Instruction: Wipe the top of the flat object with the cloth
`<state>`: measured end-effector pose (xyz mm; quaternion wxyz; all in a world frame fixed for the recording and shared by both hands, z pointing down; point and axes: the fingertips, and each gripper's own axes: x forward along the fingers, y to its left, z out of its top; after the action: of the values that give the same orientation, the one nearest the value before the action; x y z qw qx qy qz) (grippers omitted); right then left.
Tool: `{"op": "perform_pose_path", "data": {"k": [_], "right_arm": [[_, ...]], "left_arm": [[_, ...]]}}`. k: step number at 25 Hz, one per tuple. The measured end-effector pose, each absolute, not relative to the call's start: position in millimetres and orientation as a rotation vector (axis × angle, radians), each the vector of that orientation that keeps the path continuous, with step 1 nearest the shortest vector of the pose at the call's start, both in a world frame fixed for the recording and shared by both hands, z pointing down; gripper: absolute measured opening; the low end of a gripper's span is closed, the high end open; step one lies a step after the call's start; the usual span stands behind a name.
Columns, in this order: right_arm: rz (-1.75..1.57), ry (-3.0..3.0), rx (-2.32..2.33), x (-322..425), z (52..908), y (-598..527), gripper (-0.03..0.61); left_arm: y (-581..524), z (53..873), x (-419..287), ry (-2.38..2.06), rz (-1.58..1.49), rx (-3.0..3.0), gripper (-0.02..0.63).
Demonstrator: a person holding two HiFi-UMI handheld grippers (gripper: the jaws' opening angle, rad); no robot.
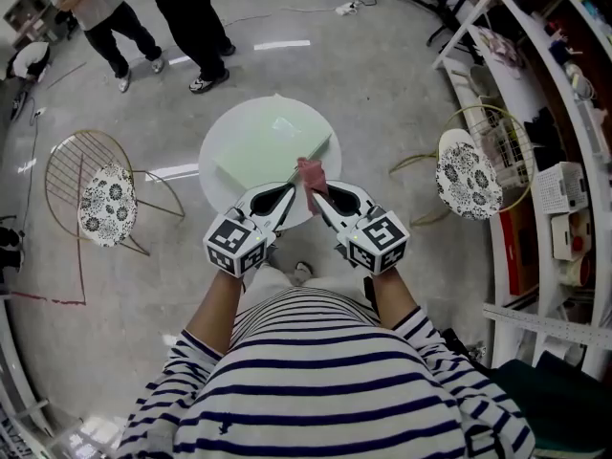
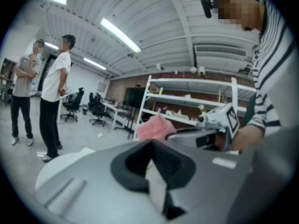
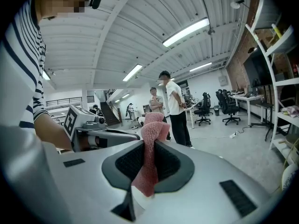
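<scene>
A pale green flat board (image 1: 271, 146) lies on a round white table (image 1: 222, 140). My right gripper (image 1: 315, 192) hovers over the table's near edge, shut on a pink cloth (image 1: 311, 173) that sticks out past its tips above the board's near right corner. In the right gripper view the cloth (image 3: 150, 153) is pinched between the jaws of the right gripper (image 3: 149, 143). My left gripper (image 1: 289, 194) is close beside it, shut with nothing in it. The left gripper view shows the left gripper (image 2: 152, 146) with its jaws together, and the cloth (image 2: 155, 127) just beyond. Both grippers tilt upward.
Wire chairs with patterned cushions stand left (image 1: 105, 204) and right (image 1: 469, 175) of the table. White shelving (image 1: 564, 189) with assorted items lines the right side. Two people (image 1: 191, 17) stand on the floor beyond the table.
</scene>
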<state>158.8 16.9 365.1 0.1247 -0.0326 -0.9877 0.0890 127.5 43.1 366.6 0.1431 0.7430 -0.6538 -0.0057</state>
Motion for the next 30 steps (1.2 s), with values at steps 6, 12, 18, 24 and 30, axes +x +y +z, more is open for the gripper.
{"op": "perform_pose_path", "data": {"k": [6, 12, 18, 24, 30], "right_arm": [[0.42, -2.931, -0.16, 155, 352, 16, 0.048], [0.464, -2.94, -0.081, 140, 359, 1, 0.048], [0.456, -2.9, 0.066, 122, 374, -23, 0.048], [0.486, -2.859, 0.309, 86, 385, -45, 0.048], [0.457, -2.779, 0.459, 35, 406, -50, 0.048]], "left_arm": [[42, 359, 128, -1.871, 0.076, 2.169, 0.008], [39, 360, 93, -1.898, 0.18, 2.189, 0.008], [24, 370, 34, -1.882, 0.302, 2.227, 0.008], [18, 392, -28, -1.75, 0.377, 2.3, 0.012], [18, 426, -75, -1.526, 0.415, 2.388, 0.026]]}}
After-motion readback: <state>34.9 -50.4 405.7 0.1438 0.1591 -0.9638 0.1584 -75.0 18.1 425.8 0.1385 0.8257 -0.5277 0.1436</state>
